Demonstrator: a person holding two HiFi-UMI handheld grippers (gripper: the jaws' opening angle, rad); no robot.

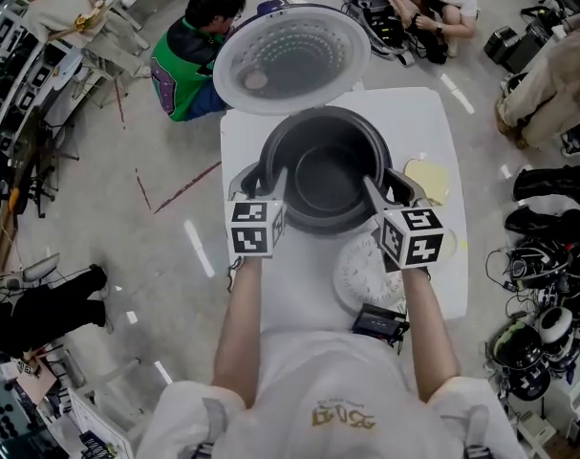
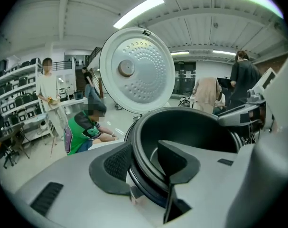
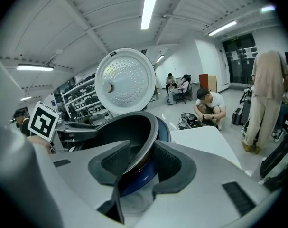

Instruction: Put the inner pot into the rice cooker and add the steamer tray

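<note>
Both tongs are on the inner pot [image 1: 326,175], one per side, and neither is clamped.

Left gripper [image 1: 263,182]: jaws about half open, straddling the pot's left rim. In the left gripper view [image 2: 144,163] one pad is outside the wall and one inside the bowl. There is slack on the inner side, so no squeeze.

Right gripper [image 1: 390,185]: jaws wide, straddling the right rim. In the right gripper view [image 3: 141,163] the rim runs between the pads with a gap at the outer pad, so it is loose too.

The pot is down in the rice cooker [image 3: 134,177]; the blue body shows just under the rim. The cooker stands on the white table [image 1: 433,122]. The lid [image 1: 291,60] is swung open behind the pot, inner face showing.

The steamer tray [image 1: 366,271] is white and perforated. It lies flat on the table just in front of the cooker, below the right gripper and untouched.
</note>
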